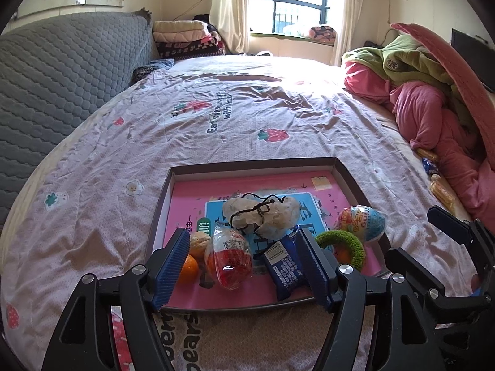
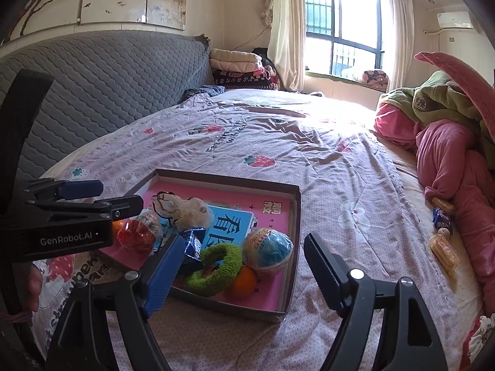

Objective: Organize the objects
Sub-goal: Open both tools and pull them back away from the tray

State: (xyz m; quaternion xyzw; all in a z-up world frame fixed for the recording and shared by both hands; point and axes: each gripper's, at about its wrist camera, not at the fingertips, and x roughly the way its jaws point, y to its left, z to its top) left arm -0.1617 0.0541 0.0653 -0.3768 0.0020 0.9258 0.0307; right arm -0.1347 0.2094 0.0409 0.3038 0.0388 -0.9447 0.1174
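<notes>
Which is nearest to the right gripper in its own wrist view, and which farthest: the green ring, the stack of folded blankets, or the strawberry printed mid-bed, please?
From the right gripper:
1. Green ring, in the tray, just ahead.
2. Strawberry print, mid-bed beyond the tray.
3. Folded blankets, by the headboard's far end.

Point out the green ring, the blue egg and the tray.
green ring (image 2: 216, 267), right wrist view, front of its fuzzy band
blue egg (image 2: 269, 247), right wrist view, middle of wrapper
tray (image 2: 295, 216), right wrist view, right wall
</notes>
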